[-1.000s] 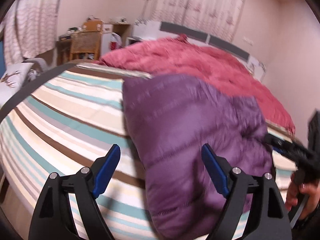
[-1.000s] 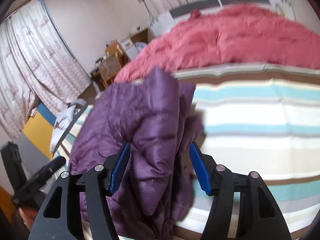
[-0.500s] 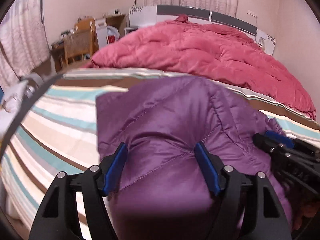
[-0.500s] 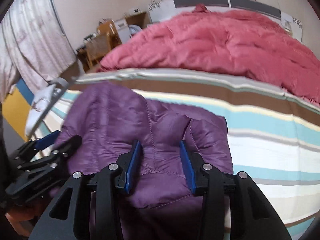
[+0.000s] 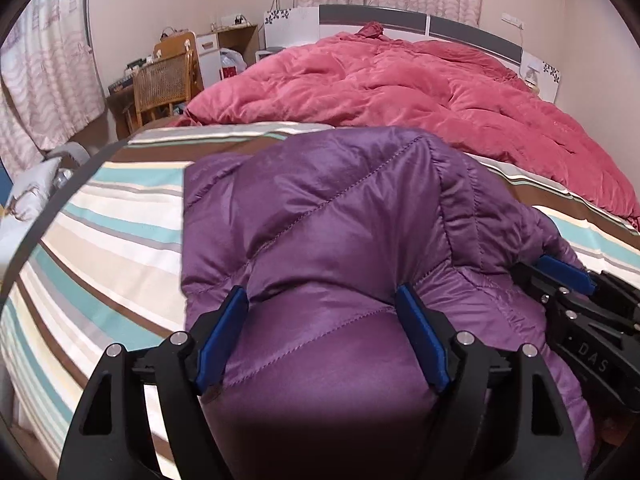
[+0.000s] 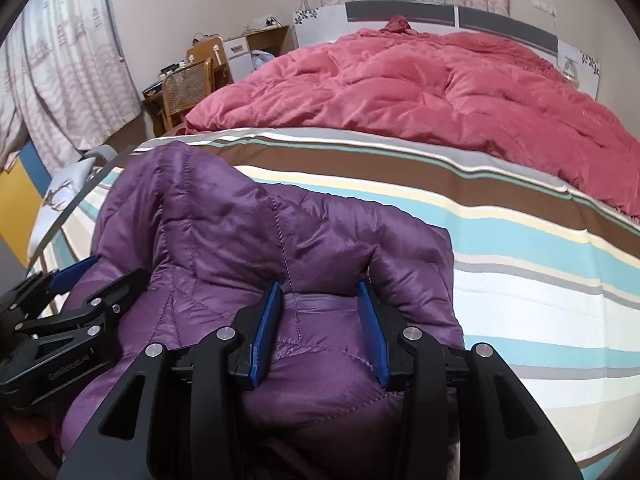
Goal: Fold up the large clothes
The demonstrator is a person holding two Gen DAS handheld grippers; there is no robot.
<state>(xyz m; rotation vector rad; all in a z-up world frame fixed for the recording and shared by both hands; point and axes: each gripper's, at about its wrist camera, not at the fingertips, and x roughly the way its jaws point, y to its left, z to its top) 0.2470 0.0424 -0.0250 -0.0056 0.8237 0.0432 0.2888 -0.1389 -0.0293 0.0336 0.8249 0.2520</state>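
Facing right gripper (image 5: pixel 568 276), purple jacket (image 5: pixel 320 216)

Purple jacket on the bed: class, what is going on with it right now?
A person is folding a purple jacket on a striped bedspread, with a handheld gripper in each hand. The left gripper has a puffy bulge of the jacket between its blue pads, jaws set wide. The right gripper has a narrower bunch of fabric between its pads. Whether either is pinching or just pressing is unclear. The jacket lies bundled in a thick heap. A red quilt lies behind.

Black frames, blue fingers (image 5: pixel 224 332), silver screws
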